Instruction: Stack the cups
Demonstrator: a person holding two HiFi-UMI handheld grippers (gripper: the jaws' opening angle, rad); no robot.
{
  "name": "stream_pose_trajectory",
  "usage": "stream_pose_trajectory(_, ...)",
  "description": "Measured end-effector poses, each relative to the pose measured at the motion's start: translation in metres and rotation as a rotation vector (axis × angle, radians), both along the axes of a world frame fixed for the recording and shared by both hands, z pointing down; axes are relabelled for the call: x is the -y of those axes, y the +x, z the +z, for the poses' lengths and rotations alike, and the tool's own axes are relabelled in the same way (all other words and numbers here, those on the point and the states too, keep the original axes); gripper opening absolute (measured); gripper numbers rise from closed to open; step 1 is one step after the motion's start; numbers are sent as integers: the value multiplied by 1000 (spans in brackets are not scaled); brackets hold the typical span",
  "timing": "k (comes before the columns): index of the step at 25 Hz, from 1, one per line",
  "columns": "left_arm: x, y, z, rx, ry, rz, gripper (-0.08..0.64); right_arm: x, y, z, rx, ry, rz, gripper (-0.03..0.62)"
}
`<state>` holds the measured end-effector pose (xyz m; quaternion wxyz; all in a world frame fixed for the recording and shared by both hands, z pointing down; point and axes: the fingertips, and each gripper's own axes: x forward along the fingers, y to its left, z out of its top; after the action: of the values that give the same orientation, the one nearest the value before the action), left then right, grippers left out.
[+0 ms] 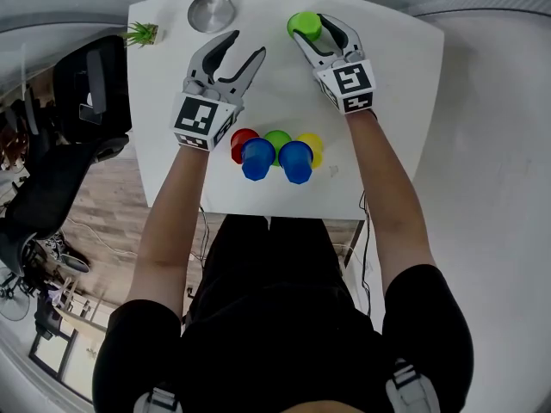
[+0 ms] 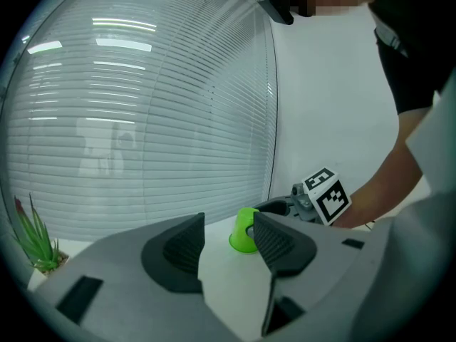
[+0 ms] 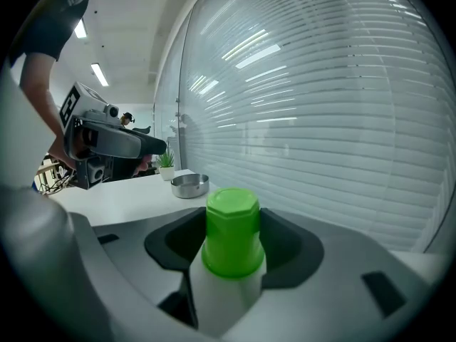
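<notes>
Now, right gripper (image 1: 317,26): its two jaws are partly closed around the light green cup (image 3: 232,226). The pads look to press on both of its sides.
Cup's way up: upside down, with the flat bottom on top and the wide mouth on the white table (image 1: 396,101). Its long line goes straight up.
Cup's place: on the far side of the table from the bunch of cups (image 1: 275,151), well apart from it and a bit to its right.
Nearer hand: the right one, which already has the cup.
Right arm: stretched out long past the bunch of cups, with the gripper tipped a little down.
Left gripper (image 1: 246,43): jaws apart, nothing in them. It hangs beyond the bunch of cups, a bit to its left.
Left arm: reaches out past the left side of the bunch of cups.
Bunch of cups: two blue, one red, one green and one yellow, all close together at the table edge next to the person.
Next move, I think: lift the light green cup and bring it back to the bunch of cups, keeping it straight.
Other things: a metal bowl (image 1: 211,11) and a little plant (image 1: 142,33), far off to the left of the bunch of cups.
</notes>
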<state>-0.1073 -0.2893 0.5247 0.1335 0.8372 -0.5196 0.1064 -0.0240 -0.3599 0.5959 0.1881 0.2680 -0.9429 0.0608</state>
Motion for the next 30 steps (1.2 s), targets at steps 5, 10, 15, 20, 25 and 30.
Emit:
stream_pose_trajectory(5, -6, 0, -14, -1, 15, 9, 216, -9, 3, -22, 7, 23, -4, 225)
stream_pose_trajectory(10, -16, 1, -44, 4, 58, 32, 216, -26, 7, -61, 19, 40, -18, 225)
stream_pose_trajectory(15, -34, 1, -77, -18, 78, 41, 216, -47, 14, -114, 41, 62, -10, 225)
stream_pose_trajectory(20, -63, 1, -105, -18, 85, 45, 216, -79, 20, -164, 63, 74, -12, 225)
stream_pose_trajectory(25, -93, 0, -137, 11, 134, 71, 216, -115, 24, -198, 66, 84, -16, 227)
stream_pose_trajectory(30, -125, 3, -152, 32, 151, 102, 216, -158, 25, -215, 62, 84, -35, 227)
